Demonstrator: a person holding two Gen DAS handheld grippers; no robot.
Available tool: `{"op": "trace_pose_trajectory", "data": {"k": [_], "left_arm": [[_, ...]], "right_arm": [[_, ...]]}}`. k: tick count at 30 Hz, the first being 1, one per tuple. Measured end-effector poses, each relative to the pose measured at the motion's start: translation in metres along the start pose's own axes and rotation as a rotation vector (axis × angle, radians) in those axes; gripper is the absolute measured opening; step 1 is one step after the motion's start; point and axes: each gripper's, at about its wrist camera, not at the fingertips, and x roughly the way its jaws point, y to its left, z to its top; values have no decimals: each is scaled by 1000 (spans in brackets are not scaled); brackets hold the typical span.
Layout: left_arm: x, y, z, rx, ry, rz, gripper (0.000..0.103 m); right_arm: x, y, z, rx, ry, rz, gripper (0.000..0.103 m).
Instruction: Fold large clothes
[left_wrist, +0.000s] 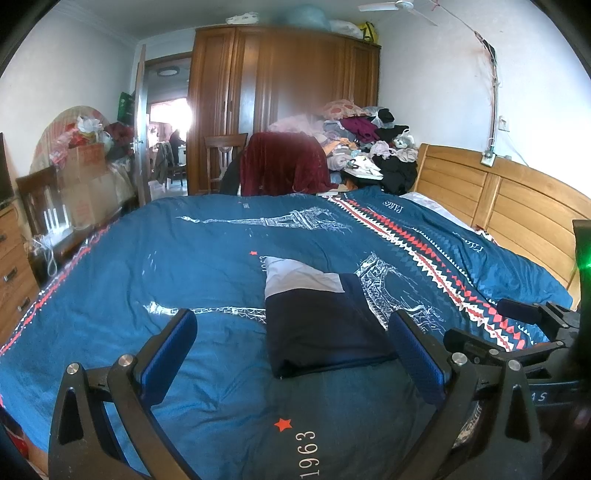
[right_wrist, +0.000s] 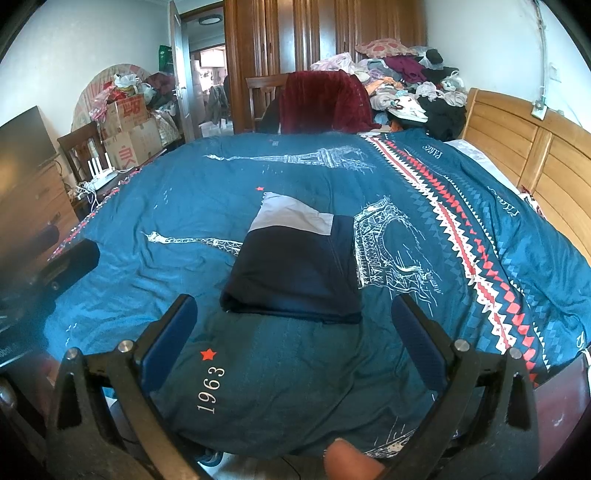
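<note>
A dark navy garment with a pale grey panel lies folded into a compact rectangle (left_wrist: 321, 325) on the blue quilt (left_wrist: 166, 266), just beyond both grippers. My left gripper (left_wrist: 293, 325) stands open a little short of the garment's near fold, nothing between its blue pads. In the right wrist view the same folded garment (right_wrist: 295, 269) lies ahead, and my right gripper (right_wrist: 293, 314) is open too, fingers on either side of the near edge without touching it. The right gripper's body (left_wrist: 517, 332) shows at the left wrist view's right edge.
The quilt (right_wrist: 184, 206) covers a bed with a wooden headboard (left_wrist: 498, 199) on the right. Behind it are a chair draped in dark red cloth (left_wrist: 284, 162), a heap of clothes (left_wrist: 369, 144), a wardrobe (left_wrist: 280, 85), boxes (right_wrist: 129, 133) and a dresser (left_wrist: 11, 266) at left.
</note>
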Motion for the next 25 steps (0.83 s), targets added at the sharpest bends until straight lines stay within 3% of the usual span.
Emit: {"op": "trace_pose_trajectory", "data": {"k": [25], "left_arm": [[7,7,-19,-5,37,-13,103]], "right_arm": [[21,-4,10,39,26,36,103]]}}
